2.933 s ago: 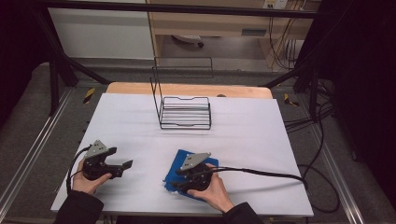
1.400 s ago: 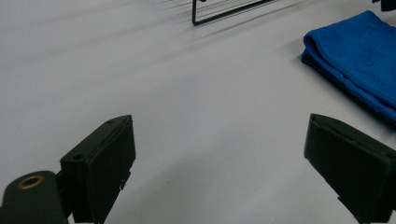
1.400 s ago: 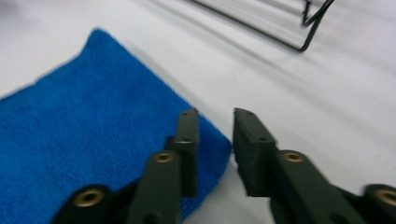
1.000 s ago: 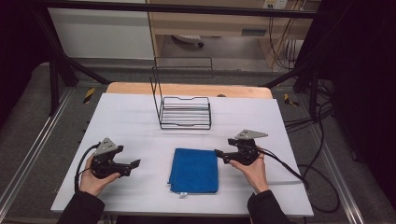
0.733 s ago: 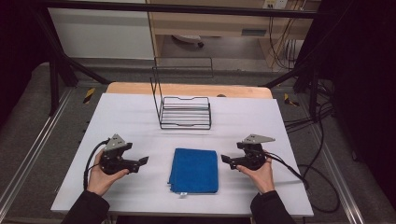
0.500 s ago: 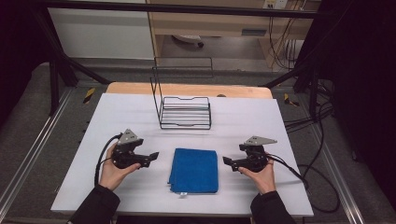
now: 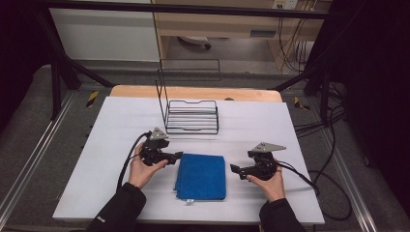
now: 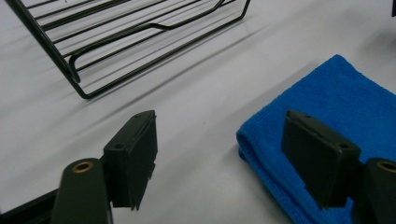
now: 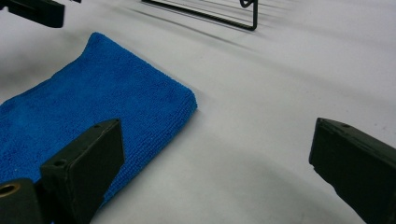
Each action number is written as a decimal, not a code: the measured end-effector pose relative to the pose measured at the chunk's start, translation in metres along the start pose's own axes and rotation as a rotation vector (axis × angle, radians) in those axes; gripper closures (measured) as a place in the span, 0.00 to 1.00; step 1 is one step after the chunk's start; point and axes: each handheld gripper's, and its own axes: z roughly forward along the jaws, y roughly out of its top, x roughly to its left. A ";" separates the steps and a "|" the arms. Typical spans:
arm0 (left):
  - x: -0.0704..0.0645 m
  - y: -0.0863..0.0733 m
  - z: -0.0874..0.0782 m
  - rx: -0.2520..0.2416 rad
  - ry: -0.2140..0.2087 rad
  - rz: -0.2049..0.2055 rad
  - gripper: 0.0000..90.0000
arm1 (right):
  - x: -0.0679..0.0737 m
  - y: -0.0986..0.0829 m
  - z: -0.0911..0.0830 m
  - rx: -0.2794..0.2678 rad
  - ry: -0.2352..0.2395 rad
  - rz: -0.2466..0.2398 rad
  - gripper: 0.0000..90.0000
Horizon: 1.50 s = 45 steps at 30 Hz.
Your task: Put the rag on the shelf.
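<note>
One blue towel (image 7: 201, 176) between open jaws.

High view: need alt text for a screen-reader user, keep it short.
A folded blue towel lies on a white table between two hand-held grippers, the left gripper at its upper left corner and the right gripper beside its right edge, both open. A black wire rack stands behind.
</note>
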 end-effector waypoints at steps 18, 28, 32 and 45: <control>-0.014 -0.004 0.033 0.118 -0.076 -0.005 0.70 | 0.000 0.000 0.003 0.009 0.011 0.000 0.06; -0.018 -0.007 0.035 0.125 -0.084 -0.030 0.78 | 0.002 0.002 0.004 0.010 0.020 0.013 0.08; -0.020 -0.008 0.035 0.120 -0.093 -0.037 0.84 | 0.004 0.005 0.007 -0.005 0.022 0.025 0.14; -0.023 -0.013 0.035 0.091 -0.085 -0.047 0.91 | 0.013 0.024 0.035 0.020 0.012 0.044 0.38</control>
